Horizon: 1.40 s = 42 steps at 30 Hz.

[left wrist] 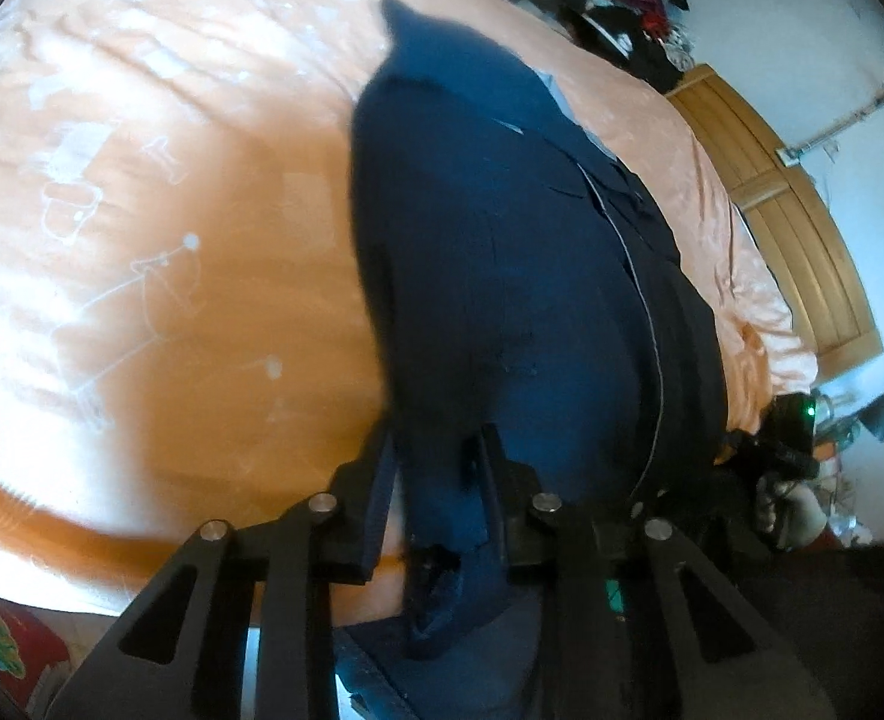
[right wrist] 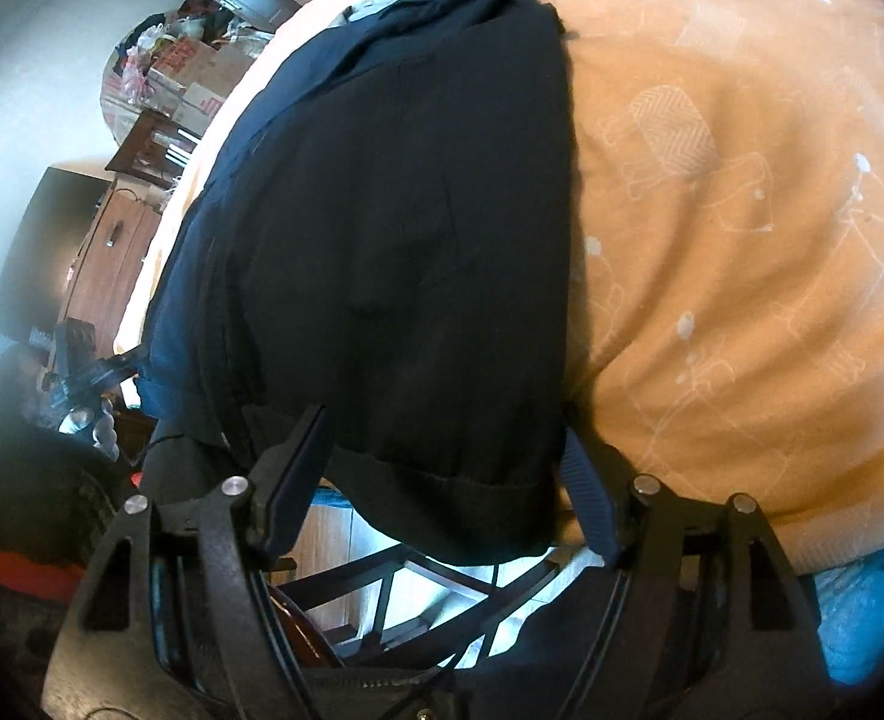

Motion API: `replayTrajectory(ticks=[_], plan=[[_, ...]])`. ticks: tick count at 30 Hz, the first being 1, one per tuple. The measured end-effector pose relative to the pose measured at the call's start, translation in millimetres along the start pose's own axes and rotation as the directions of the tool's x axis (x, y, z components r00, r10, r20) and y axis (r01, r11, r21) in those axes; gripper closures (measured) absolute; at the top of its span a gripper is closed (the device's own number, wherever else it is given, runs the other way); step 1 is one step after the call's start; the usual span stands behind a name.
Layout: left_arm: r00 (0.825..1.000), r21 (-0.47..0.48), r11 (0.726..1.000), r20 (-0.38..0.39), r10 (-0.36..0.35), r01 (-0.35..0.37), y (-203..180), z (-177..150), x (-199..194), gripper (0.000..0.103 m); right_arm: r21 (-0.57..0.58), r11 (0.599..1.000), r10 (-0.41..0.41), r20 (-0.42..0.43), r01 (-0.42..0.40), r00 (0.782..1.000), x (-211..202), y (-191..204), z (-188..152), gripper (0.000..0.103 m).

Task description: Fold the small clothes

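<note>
Orange bed [left wrist: 142, 210], navy garment [left wrist: 502, 300] between both jaws

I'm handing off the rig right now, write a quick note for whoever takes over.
Left gripper: shut on a fold of the navy garment at its near edge.
Right gripper: jaws wide apart around the garment's near hem, not clamped.
The garment lies lengthwise on the orange bedspread, its near end hanging over the bed edge.
Done: it looks partly folded along its length, layers stacked.
Left: probably grip the hem with the right gripper, fold the near end toward the far end, then smooth.
</note>
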<state>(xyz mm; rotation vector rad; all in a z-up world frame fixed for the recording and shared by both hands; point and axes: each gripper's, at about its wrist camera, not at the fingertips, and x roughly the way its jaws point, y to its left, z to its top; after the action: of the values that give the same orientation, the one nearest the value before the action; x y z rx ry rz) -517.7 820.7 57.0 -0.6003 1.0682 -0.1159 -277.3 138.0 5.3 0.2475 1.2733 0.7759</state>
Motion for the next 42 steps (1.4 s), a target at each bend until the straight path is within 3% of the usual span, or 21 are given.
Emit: replayTrajectory(ticks=[1,2,3,4,6,8,12,16,19,25,27,30,32,33,35,39,42], plan=[[1.000,0.016,1.000,-0.008,0.007,-0.007,-4,0,3,0.079,-0.011,1.000,-0.016,-0.001,0.016,1.000,1,3,-1,0.032],[1.000,0.037,0.999,-0.022,0.012,-0.011,-8,0,7,0.088,-0.023,0.999,-0.045,-0.005,0.045,0.999,1,6,0,0.050],[0.999,0.048,0.999,-0.036,0.008,-0.006,-13,1,12,0.097,-0.033,0.997,-0.070,-0.006,0.070,0.998,-2,10,0,0.086],[0.999,0.050,0.999,-0.040,-0.007,0.009,-17,0,13,0.099,-0.025,0.999,-0.032,0.016,0.032,0.999,-10,12,-1,0.090],[0.997,0.026,0.997,-0.025,-0.077,0.078,-27,5,5,0.101,-0.026,0.999,0.050,0.092,-0.048,0.995,-38,26,1,0.096],[0.975,-0.028,0.976,0.067,-0.213,0.215,-32,18,-19,0.101,-0.022,0.993,0.116,0.160,-0.114,0.980,-63,37,5,0.098],[0.916,-0.048,0.932,0.210,-0.343,0.360,-38,50,-51,0.101,-0.016,0.973,0.227,0.281,-0.232,0.932,-99,47,28,0.102],[0.875,-0.040,0.907,0.284,-0.393,0.420,-45,92,-65,0.101,-0.037,0.961,0.272,0.338,-0.275,0.901,-120,51,61,0.102],[0.866,-0.026,0.908,0.314,-0.390,0.418,-49,132,-68,0.101,-0.060,0.954,0.294,0.360,-0.293,0.885,-131,52,103,0.102],[0.887,-0.027,0.940,0.341,-0.310,0.340,-50,250,-30,0.100,-0.090,0.965,0.261,0.365,-0.245,0.894,-115,32,237,0.102],[0.901,-0.056,0.950,0.339,-0.272,0.308,-38,286,-7,0.099,-0.091,0.974,0.226,0.346,-0.207,0.911,-92,18,287,0.101],[0.953,-0.097,0.985,0.282,-0.109,0.141,-19,337,57,0.089,-0.052,0.995,0.098,0.269,-0.087,0.958,-32,-15,339,0.094],[0.978,-0.149,0.987,0.205,-0.028,0.060,5,357,109,0.083,-0.012,0.999,-0.029,0.202,0.032,0.979,11,-38,353,0.088],[0.989,-0.201,0.979,0.147,0.012,0.018,23,364,140,0.080,-0.003,0.997,-0.081,0.173,0.082,0.982,28,-46,355,0.068],[0.996,-0.262,0.965,0.088,0.033,-0.009,45,368,177,0.081,0.005,0.998,-0.065,0.152,0.065,0.986,47,-55,352,0.057],[0.993,-0.234,0.972,0.120,0.007,0.021,41,372,177,0.077,-0.070,0.993,-0.080,0.151,0.092,0.985,62,-46,350,0.050],[0.991,-0.225,0.974,0.134,0.002,0.029,39,372,172,0.077,-0.117,0.980,-0.145,0.149,0.163,0.978,74,-40,358,0.048]])
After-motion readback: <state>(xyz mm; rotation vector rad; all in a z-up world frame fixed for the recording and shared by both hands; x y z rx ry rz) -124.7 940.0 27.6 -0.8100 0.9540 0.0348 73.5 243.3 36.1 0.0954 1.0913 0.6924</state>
